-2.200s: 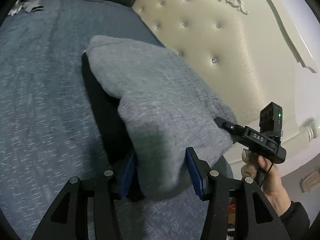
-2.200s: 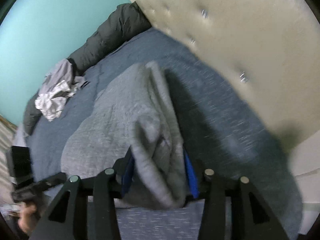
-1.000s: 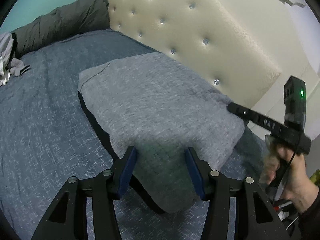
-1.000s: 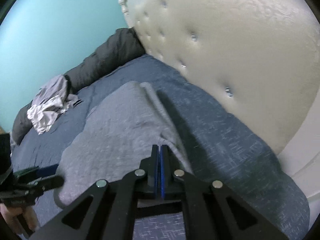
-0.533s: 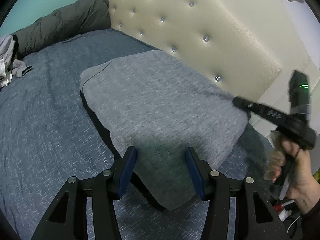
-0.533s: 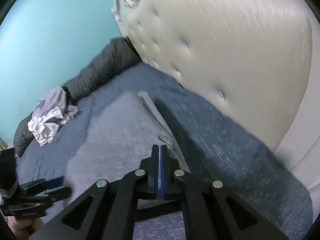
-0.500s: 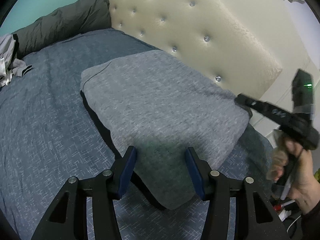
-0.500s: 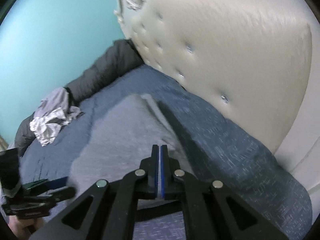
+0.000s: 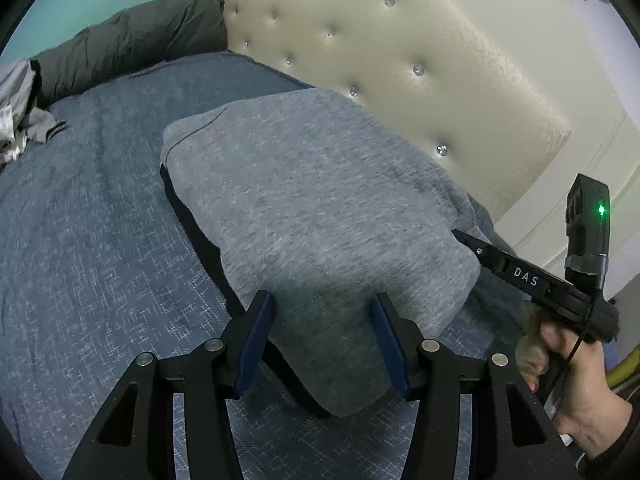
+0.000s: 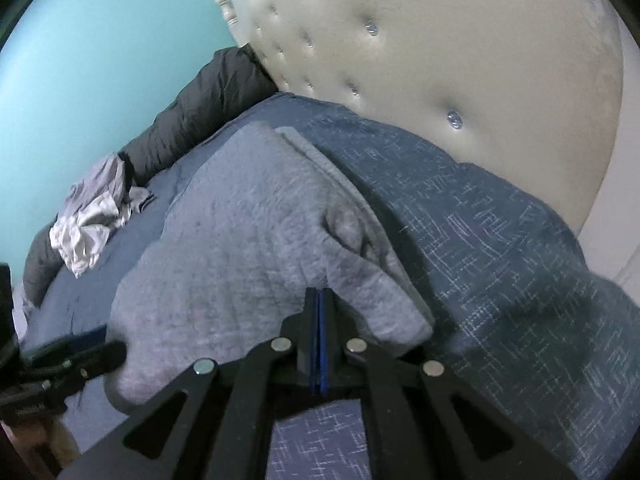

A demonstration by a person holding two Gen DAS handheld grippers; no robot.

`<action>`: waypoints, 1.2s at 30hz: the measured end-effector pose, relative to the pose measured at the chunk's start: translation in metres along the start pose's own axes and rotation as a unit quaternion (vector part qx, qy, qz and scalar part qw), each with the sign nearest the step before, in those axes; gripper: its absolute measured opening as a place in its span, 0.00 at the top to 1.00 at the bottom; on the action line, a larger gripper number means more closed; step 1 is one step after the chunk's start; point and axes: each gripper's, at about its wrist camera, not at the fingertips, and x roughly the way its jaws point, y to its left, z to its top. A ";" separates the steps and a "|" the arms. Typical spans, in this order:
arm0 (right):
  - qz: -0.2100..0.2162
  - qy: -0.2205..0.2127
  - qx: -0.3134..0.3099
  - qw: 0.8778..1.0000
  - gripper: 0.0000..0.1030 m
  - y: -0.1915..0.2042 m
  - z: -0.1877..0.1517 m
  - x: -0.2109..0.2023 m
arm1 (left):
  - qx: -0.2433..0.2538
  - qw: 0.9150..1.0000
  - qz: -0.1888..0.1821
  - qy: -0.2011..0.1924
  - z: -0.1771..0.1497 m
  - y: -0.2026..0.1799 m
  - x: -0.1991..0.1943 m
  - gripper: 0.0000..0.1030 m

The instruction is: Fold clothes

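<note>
One folded grey garment point(image 9: 320, 208) lies on the blue bedspread point(image 9: 88, 240), close to the cream tufted headboard point(image 9: 420, 52) and well apart from the other clothes. Its near corner hangs a little proud of the bed, casting a dark shadow beneath. From the right wrist view the same grey garment point(image 10: 248, 248) shows a layered edge along its headboard side, with a small lump in the top layer.

The left gripper point(image 9: 322, 332) hovers at the garment's near corner with its two blue pads spread apart — the corner sits between them, but neither pad presses on the cloth. The right gripper point(image 10: 318, 312) has its two fingers pressed flat together, blue pads meeting with nothing between, its tip over the near edge of the garment (whether it touches the fabric cannot be told). In the left wrist view that right gripper point(image 9: 472, 242) reaches in from the right, its tip at the garment's side edge, carried by one hand point(image 9: 568, 364) with a dark sleeve showing.

Further out: one long dark green-grey roll of bedding point(image 9: 132, 40) lies along the far edge of the bed, and one crumpled heap of pale clothing point(image 10: 92, 216) rests beside it. A turquoise wall point(image 10: 100, 32) stands behind.
</note>
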 end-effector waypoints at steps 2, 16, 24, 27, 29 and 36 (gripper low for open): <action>0.002 -0.017 0.002 1.000 1.00 0.004 0.006 -0.013 | -0.005 1.000 0.001 0.001 0.003 0.002 -0.003 0.46; -0.006 -0.054 -0.026 0.998 1.00 0.035 0.020 -0.079 | -0.012 0.999 0.021 -0.032 0.008 -0.006 -0.075 0.46; -0.009 -0.077 -0.031 0.996 1.00 0.048 0.018 -0.125 | -0.016 0.998 0.030 -0.048 0.007 -0.017 -0.121 0.47; -0.012 -0.087 -0.027 0.996 1.00 0.050 0.017 -0.144 | -0.010 0.998 0.034 -0.057 0.004 -0.025 -0.140 0.47; -0.013 -0.092 -0.024 0.995 1.00 0.052 0.016 -0.155 | -0.007 0.997 0.035 -0.063 0.003 -0.030 -0.153 0.46; -0.013 -0.102 -0.026 0.994 0.99 0.063 0.005 -0.187 | 0.005 0.996 0.046 -0.081 -0.007 -0.042 -0.193 0.46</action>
